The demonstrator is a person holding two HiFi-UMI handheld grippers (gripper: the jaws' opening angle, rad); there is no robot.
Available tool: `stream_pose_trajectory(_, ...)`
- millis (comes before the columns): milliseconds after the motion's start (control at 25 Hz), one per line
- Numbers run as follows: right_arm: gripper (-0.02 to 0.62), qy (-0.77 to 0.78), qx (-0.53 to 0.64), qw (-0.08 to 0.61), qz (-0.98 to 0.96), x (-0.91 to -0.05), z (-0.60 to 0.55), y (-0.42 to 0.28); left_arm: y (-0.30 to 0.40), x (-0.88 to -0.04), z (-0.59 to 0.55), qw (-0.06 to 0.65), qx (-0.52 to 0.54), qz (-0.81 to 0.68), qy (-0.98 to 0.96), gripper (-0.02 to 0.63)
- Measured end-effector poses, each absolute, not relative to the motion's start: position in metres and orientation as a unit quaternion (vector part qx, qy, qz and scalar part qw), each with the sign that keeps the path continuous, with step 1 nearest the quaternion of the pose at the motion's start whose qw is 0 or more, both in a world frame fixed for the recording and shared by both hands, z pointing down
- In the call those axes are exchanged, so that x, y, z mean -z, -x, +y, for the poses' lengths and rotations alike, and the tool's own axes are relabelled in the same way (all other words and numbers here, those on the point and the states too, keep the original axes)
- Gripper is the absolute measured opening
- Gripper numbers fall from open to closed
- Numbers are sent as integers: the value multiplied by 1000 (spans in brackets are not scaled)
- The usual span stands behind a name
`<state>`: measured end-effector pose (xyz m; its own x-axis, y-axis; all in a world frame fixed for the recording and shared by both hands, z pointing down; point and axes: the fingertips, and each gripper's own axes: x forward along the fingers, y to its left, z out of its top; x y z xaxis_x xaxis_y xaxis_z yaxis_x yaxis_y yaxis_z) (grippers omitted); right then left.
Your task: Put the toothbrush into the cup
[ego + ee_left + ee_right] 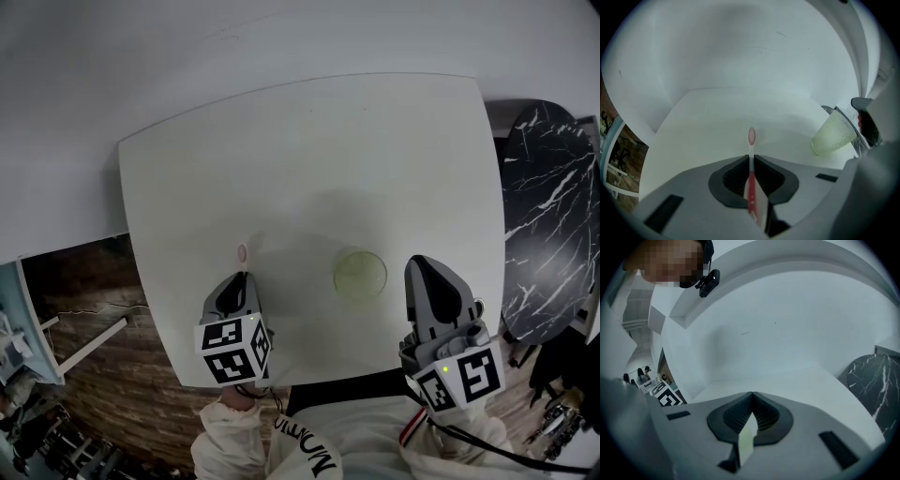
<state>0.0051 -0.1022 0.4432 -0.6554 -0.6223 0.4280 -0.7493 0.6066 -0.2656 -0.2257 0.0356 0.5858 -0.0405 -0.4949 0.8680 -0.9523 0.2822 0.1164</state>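
A red-and-white toothbrush [750, 180] with a pink head [243, 251] is clamped between the jaws of my left gripper [751, 157], and its head sticks out ahead over the white table [309, 150]. In the head view the left gripper [242, 275] is near the table's front left. A pale green translucent cup [360, 275] stands upright to its right, also seen as the cup [833, 136] in the left gripper view. My right gripper [419, 264] hovers just right of the cup, and in its own view the right gripper [752, 393] has its jaws together with nothing between them.
A black marble-patterned table [548, 216] stands beyond the white table's right edge. Brick-patterned floor [94, 309] lies off the left edge. A white wall rises behind the table. The person's white sleeves sit at the near edge.
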Motion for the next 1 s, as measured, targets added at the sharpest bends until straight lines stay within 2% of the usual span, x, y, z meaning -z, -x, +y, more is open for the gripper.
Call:
stream_pose_trajectory(440, 5, -393, -212, 135, -884, -429, -91, -16, 216, -548, 29, 398, -249, -680, -562, 43)
stream_pose_trajectory(1000, 5, -403, -178, 100, -892, -372, -80, -38, 178, -456, 10, 327, -225, -679, -618, 43)
